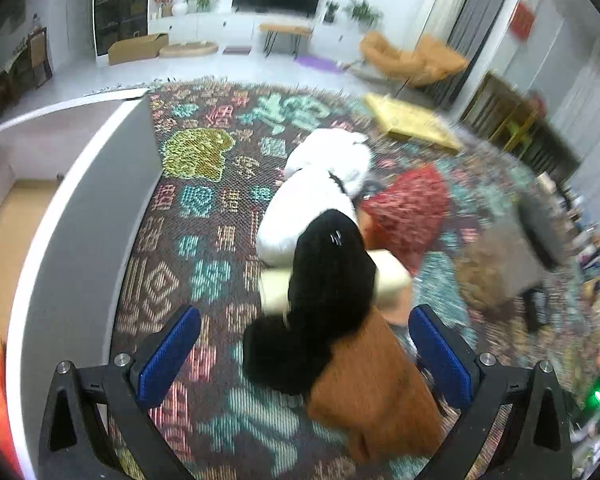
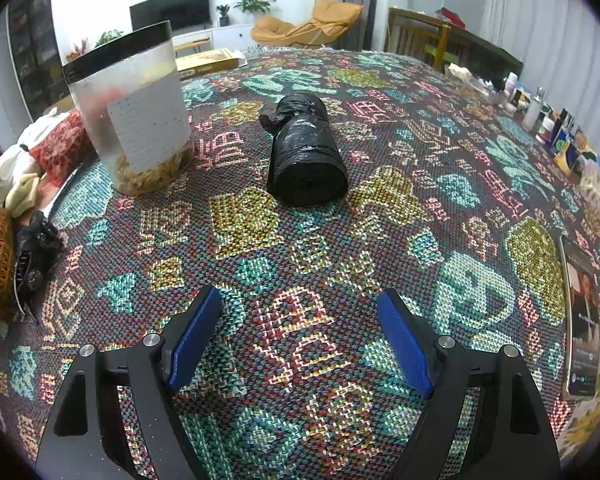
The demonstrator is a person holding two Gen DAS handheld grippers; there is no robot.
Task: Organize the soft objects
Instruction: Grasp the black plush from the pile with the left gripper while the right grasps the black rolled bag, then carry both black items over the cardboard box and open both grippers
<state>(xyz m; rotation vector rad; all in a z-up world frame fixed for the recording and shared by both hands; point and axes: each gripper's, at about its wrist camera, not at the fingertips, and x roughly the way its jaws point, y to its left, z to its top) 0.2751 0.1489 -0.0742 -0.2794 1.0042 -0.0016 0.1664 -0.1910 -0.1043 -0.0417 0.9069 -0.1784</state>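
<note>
Left gripper (image 1: pixel 304 356) is hovering with its two blue pads spread wide, nothing pinched; the pile of soft things is lying below and between the fingers, with a gap on both sides.

The pile is sitting on the patterned woven cloth (image 1: pixel 204 216), right of one open grey-walled box (image 1: pixel 88 208). Counted in the left wrist view: one black plush piece (image 1: pixel 324 280), one rust-brown knit piece (image 1: pixel 372 392) overlapping its lower edge, one white stuffed item (image 1: pixel 316 188), one red patterned cushion (image 1: pixel 412 208), one cream foam block (image 1: pixel 392 276) poking out under the black piece. Motion blur is softening the right side, so smaller items there cannot be told.

Right gripper (image 2: pixel 300 344) is also standing spread, two blue pads apart, empty, over bare cloth. Ahead of it: one black roll of plastic bags (image 2: pixel 306 152) lying on its side, and left of that one clear tub (image 2: pixel 132 108) with a black rim, standing upright, some tan scraps at its bottom. The same pile is showing at the far left edge of the right wrist view, well apart from this gripper.
</note>
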